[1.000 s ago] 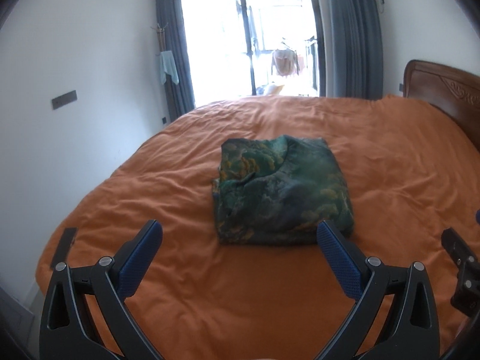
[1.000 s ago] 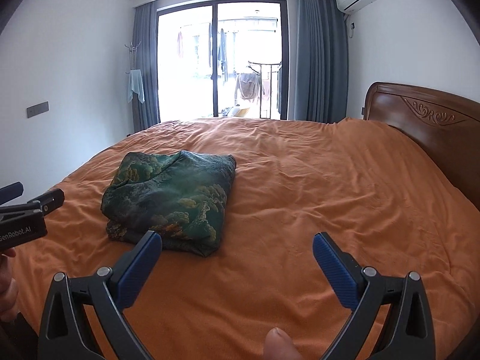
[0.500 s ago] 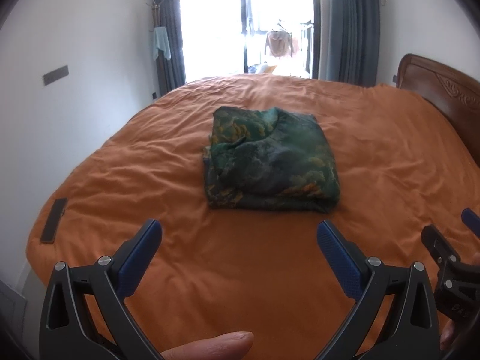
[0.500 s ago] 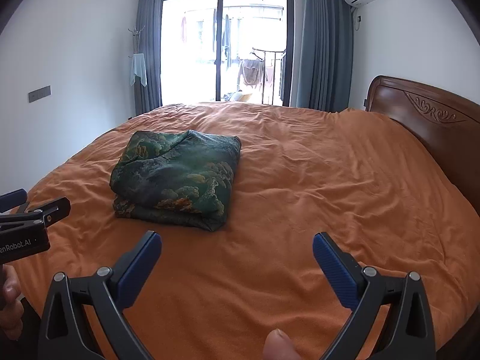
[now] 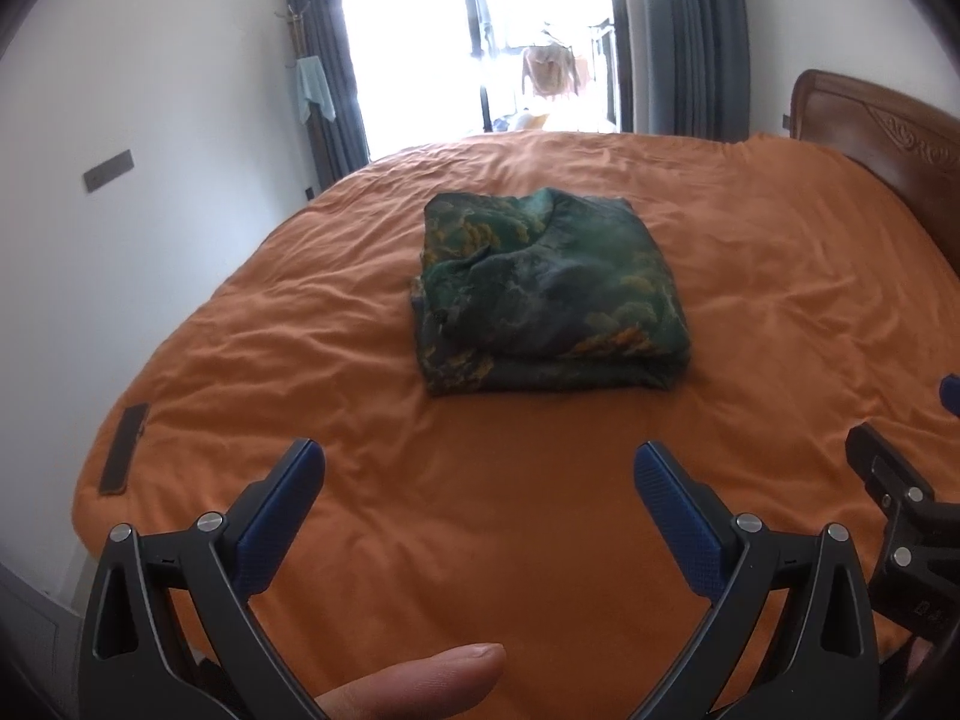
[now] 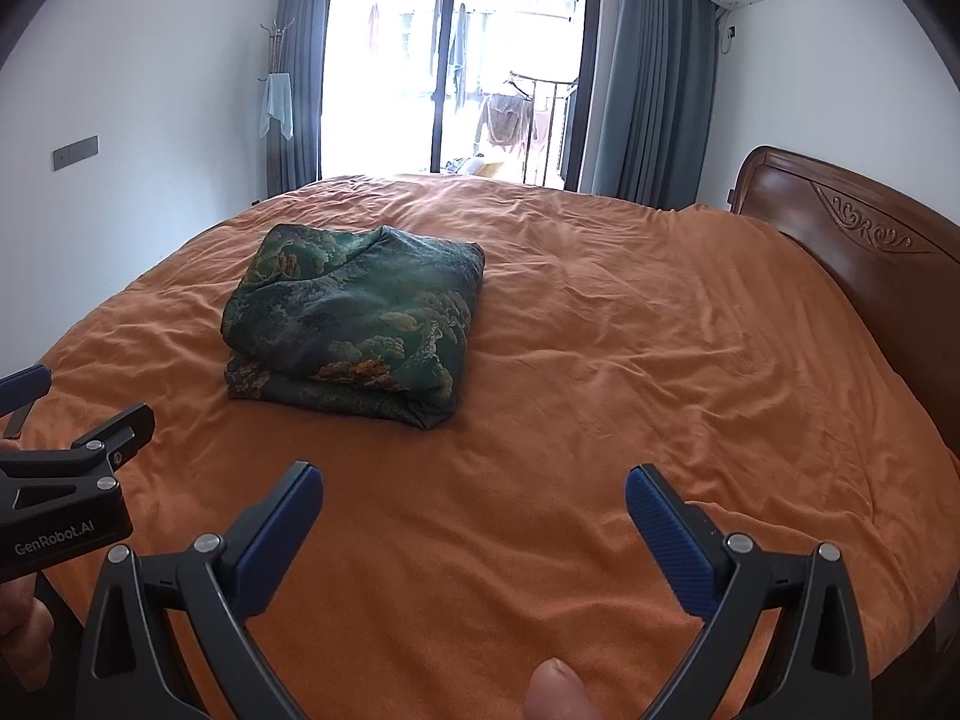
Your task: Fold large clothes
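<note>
Orange bedding [image 5: 510,510] covers the bed, and our folded green garment [image 5: 549,294] [image 6: 354,324] lies near its middle, well ahead of us. We hold our left tongs [image 5: 480,480] and right tongs [image 6: 474,498] spread wide over the near edge, both empty. Beside the left corner lies a dark phone [image 5: 124,449].

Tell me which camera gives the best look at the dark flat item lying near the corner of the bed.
The left wrist view. There the dark flat item lies in full sight on the orange bedcover, near its edge. The right wrist view shows only a sliver of it, behind the left gripper.
</note>
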`<state>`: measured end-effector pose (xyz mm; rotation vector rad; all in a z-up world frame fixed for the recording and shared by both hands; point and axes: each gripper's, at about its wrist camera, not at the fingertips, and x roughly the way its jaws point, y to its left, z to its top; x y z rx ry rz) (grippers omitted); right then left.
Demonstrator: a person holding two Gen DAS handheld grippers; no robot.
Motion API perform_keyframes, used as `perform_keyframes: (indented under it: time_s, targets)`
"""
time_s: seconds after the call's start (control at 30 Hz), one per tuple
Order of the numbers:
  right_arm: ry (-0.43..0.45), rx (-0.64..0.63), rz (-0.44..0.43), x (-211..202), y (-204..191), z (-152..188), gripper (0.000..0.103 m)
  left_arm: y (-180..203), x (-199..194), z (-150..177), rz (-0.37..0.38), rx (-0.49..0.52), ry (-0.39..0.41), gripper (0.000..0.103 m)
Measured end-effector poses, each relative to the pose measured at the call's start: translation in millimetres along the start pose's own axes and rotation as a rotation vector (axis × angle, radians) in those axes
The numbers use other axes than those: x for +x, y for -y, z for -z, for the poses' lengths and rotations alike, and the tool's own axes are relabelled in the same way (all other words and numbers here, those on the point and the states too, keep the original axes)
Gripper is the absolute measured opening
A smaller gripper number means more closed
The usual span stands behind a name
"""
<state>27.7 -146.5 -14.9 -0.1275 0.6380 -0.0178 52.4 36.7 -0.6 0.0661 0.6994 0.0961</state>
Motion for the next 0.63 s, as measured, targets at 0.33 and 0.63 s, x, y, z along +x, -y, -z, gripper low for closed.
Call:
perform_keyframes:
  time_s: [0.33,0.63]
  targets:
    - [-0.021,-0.002,0.001,-3.0,-4.1,0.5,0.103,-3.0,-1.9,-0.7,0.008,-0.007,0.007,0.103]
    - [-0.032,0.000,0.000,-1.1,-4.6,3.8,0.103,-2.4,-3.6,2.7,0.010,-0.013,0.024,0.103]
